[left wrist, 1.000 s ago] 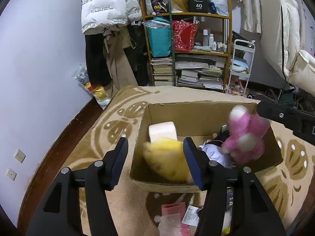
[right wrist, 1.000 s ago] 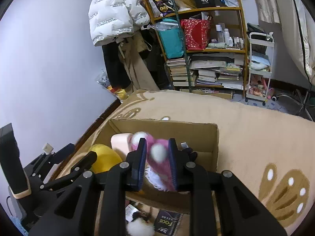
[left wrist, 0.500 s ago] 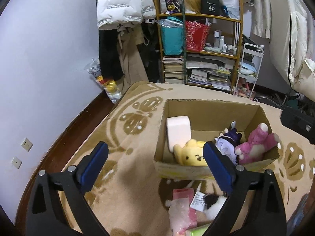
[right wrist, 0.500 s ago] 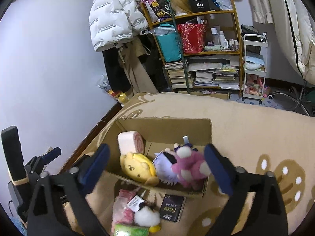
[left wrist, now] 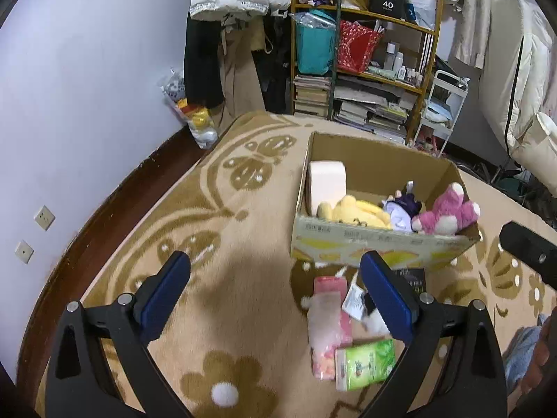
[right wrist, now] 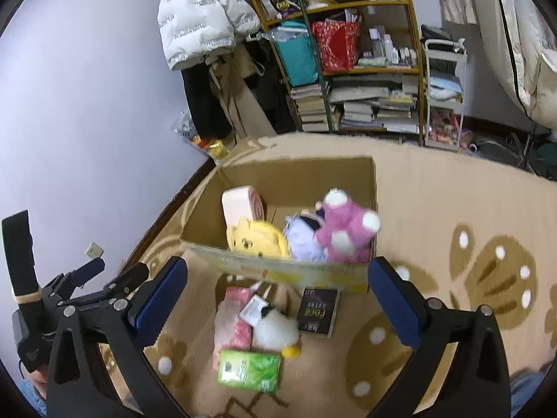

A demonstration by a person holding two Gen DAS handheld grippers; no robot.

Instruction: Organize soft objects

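A cardboard box (left wrist: 379, 247) (right wrist: 278, 268) stands on the rug. It holds a pink roll cushion (left wrist: 327, 183) (right wrist: 242, 203), a yellow plush (left wrist: 355, 212) (right wrist: 257, 238), a purple-and-white doll (left wrist: 403, 210) (right wrist: 303, 237) and a pink plush (left wrist: 447, 214) (right wrist: 346, 230). In front of the box lie a pink packet (left wrist: 327, 320) (right wrist: 233, 320), a white plush duck (right wrist: 276, 329) (left wrist: 374, 320), a green tissue pack (left wrist: 365, 364) (right wrist: 249, 371) and a black booklet (right wrist: 318, 311). My left gripper (left wrist: 275, 299) and right gripper (right wrist: 278, 304) are open and empty, above the rug short of the box.
A cluttered shelf (left wrist: 362, 66) with books and bags stands against the far wall, with hanging coats (left wrist: 229, 17) to its left and a white cart (left wrist: 442, 104) to its right. The wall (left wrist: 87, 104) and dark floor edge run along the left of the rug (left wrist: 209, 226).
My right gripper opened and dropped the pink plush into the box. My left gripper opened wide as well. Both grippers pulled back from the box, bringing the items on the rug into view.
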